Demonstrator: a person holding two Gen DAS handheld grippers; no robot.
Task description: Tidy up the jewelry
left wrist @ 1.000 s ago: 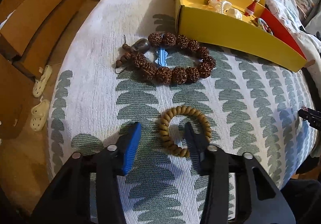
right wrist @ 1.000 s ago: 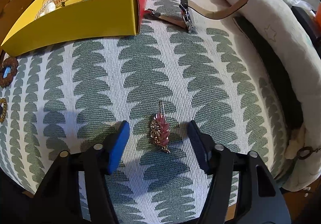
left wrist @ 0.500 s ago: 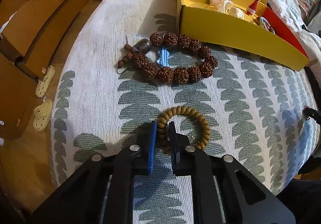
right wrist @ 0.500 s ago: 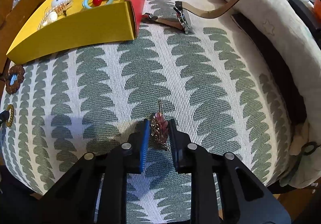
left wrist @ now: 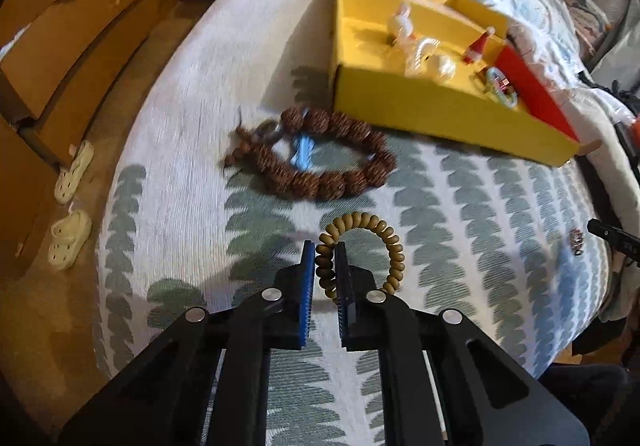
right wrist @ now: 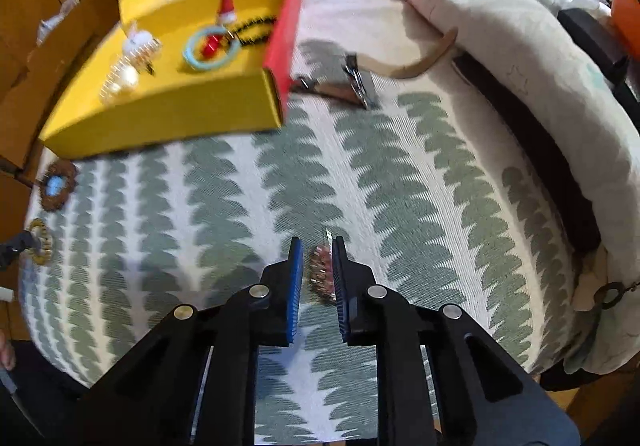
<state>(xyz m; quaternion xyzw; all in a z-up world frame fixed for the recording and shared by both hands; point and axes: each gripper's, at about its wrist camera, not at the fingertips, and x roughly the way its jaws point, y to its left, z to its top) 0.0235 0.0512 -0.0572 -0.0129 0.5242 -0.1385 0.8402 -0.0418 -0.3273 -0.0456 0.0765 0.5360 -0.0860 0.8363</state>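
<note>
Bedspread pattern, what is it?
White bedspread with rows of grey-green scalloped leaf shapes; clearest in the right wrist view.

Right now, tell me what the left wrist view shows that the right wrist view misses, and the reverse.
Only the left wrist view shows the left gripper shut on the tan bead bracelet up close, and pale slippers on the floor.

Only the right wrist view shows the right gripper shut on the pink hair clip, a watch with a brown strap, and a black bead string inside the box.

Both show the yellow box, the dark bead bracelet and the leaf-patterned bedspread.
</note>
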